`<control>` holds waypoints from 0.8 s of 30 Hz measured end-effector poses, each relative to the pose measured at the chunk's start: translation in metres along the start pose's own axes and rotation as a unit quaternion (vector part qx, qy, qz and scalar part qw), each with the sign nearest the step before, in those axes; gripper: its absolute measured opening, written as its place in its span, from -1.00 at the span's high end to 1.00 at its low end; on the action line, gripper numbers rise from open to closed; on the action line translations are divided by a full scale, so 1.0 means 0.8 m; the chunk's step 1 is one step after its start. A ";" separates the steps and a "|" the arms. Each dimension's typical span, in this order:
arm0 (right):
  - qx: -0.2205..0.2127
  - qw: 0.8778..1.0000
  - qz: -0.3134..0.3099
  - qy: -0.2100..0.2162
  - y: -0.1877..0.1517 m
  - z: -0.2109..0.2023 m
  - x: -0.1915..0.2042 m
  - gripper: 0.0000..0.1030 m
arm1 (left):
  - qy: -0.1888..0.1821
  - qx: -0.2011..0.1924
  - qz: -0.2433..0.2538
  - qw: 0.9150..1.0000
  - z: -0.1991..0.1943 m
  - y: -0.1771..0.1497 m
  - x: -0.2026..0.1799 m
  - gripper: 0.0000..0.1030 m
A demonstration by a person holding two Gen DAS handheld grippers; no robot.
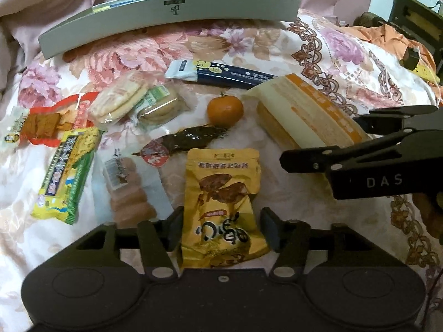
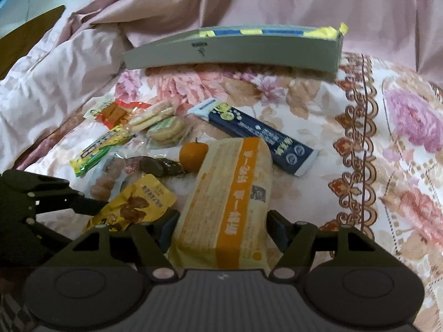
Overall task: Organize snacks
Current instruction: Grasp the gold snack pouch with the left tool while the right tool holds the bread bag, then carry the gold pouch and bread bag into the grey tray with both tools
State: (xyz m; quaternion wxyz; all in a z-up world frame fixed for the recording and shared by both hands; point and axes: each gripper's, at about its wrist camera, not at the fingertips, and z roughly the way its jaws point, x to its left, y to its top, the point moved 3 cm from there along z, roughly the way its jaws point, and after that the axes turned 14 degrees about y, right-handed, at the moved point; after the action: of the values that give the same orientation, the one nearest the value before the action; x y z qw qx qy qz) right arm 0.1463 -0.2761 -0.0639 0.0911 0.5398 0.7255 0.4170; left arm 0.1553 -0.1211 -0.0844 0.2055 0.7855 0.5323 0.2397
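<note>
Snacks: yellow pouch (image 1: 221,210) sits between the left gripper (image 1: 221,231)'s half-open jaws, wafer pack (image 2: 224,204) between the right gripper (image 2: 221,228)'s; neither gripped, so close squarely.

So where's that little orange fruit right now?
The orange fruit lies mid-spread on the floral bedcover, just left of the big orange-and-cream packet, with the dark blue stick pack behind it and a dark brown wrapped snack in front.

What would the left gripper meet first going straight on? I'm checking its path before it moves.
Most likely the yellow snack pouch: it lies between the open jaws of the left gripper, on the floral bedspread. Depth is unclear, so contact cannot be judged.
</note>
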 end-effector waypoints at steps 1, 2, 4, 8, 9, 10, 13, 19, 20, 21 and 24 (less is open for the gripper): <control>0.002 1.000 0.003 -0.001 -0.001 0.001 0.000 -0.42 | -0.001 0.001 -0.001 1.000 0.000 0.001 0.001 -0.12; 0.004 1.000 0.002 -0.003 -0.001 0.002 0.000 -0.42 | -0.001 0.002 -0.003 1.000 0.000 0.001 0.001 -0.09; 0.004 1.000 -0.004 -0.008 -0.002 0.003 0.003 -0.35 | 0.002 0.001 -0.009 1.000 -0.001 0.002 0.003 -0.04; 0.003 0.999 -0.020 -0.024 -0.004 0.003 0.014 -0.23 | 0.003 0.001 -0.026 1.000 -0.003 0.003 0.006 0.02; -0.001 0.999 -0.024 -0.028 -0.005 0.002 0.016 -0.20 | 0.003 0.002 -0.029 1.000 -0.004 0.003 0.007 0.02; -0.005 0.999 -0.028 -0.031 -0.005 0.001 0.018 -0.16 | 0.004 0.002 -0.031 0.999 -0.005 0.002 0.007 0.03; -0.006 0.996 -0.073 -0.056 -0.008 0.001 0.032 -0.14 | 0.008 -0.002 -0.041 0.999 -0.010 0.001 0.009 0.04; -0.021 0.986 -0.138 -0.088 -0.011 -0.004 0.053 -0.12 | 0.026 -0.034 -0.051 0.998 -0.028 -0.002 0.010 0.04; -0.027 0.985 -0.146 -0.093 -0.011 -0.006 0.056 -0.12 | 0.026 -0.039 -0.057 0.997 -0.031 -0.001 0.011 0.04; -0.034 0.983 -0.153 -0.096 -0.010 -0.009 0.058 -0.11 | 0.026 -0.045 -0.065 0.997 -0.034 0.001 0.012 0.04; -0.059 0.978 -0.169 -0.108 -0.006 -0.017 0.063 -0.11 | 0.024 -0.067 -0.085 0.994 -0.044 0.010 0.017 0.04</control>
State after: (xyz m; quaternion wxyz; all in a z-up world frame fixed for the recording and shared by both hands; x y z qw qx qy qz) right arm 0.1149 -0.2398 -0.0429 0.2697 0.4447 0.7663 0.3772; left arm 0.1443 -0.1087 -0.0493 0.2639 0.7162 0.5845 0.2754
